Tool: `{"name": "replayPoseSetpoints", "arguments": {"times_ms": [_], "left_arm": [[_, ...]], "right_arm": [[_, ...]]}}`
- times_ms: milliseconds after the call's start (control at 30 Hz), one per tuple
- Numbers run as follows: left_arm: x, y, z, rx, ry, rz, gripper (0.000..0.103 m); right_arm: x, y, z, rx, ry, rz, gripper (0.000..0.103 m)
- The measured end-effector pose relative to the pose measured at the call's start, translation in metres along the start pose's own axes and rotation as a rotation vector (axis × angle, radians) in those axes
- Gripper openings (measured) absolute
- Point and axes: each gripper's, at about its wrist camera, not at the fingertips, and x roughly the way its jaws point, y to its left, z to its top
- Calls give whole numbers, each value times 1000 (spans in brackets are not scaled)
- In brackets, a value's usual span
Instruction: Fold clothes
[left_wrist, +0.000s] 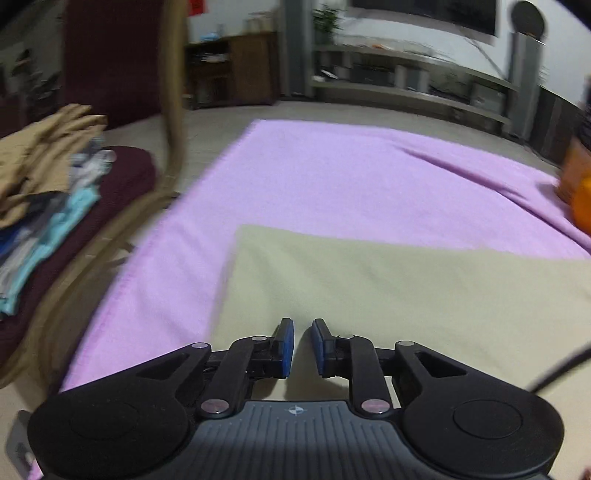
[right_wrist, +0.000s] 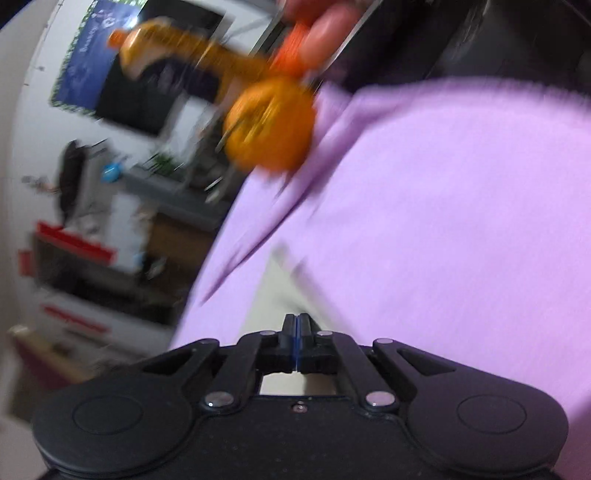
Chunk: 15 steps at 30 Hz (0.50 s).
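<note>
Both wrist views low and close, angled down, sharing the lilac blanket (left_wrist: 332, 177) (right_wrist: 443, 221)

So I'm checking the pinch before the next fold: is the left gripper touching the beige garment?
Cannot tell. In the left wrist view the left gripper sits over the beige garment with its jaws slightly parted, but no gap or contact shows plainly.

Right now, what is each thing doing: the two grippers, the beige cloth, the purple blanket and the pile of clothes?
left gripper: open a little, empty, above the cloth
right gripper: shut, pinching the cloth's edge
beige cloth: lying flat on the blanket
purple blanket: spread out, slightly creased
pile of clothes: stacked on a dark red cushion
</note>
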Motion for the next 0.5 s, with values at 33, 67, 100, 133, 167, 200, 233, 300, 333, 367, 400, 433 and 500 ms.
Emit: {"name": "replayPoseSetpoints", "arguments": {"times_ms": [33,67,100,133,167,200,233,300,333,367,400,433,500], "left_arm": [[1,10,4,-36,-1,28,16],[0,21,10,-82,2,31,12],[-4,28,15,-111,-1,8,12],[-8,33,20,-133,-7,-23,12],[-13,34,24,-129,-21,-59,12],[-17,29,26,-104,-35,-90,12],[-21,23,29,-74,-47,-119,12],[-21,-1,30,6,-45,-184,12],[-20,-11,30,40,-42,-208,12],[-16,-23,30,78,-38,-232,13],[-10,-34,28,110,-34,-244,13],[-4,-44,26,138,-31,-252,13],[9,-62,24,186,-22,-263,14]], "right_arm": [[-6,-4,6,15,-43,-40,4],[-12,-6,12,32,-84,-67,5],[-17,-6,15,47,-110,-53,5],[-18,-2,19,36,-115,-25,5],[-18,4,23,17,-114,2,5],[-17,16,25,-26,-98,27,5],[-15,28,23,-74,-75,49,5],[-3,54,16,-160,-14,89,5],[4,66,11,-197,20,109,5],[11,75,3,-221,58,127,6],[19,81,-5,-242,94,139,6],[27,87,-12,-260,130,150,6],[46,92,-26,-280,215,167,6]]}}
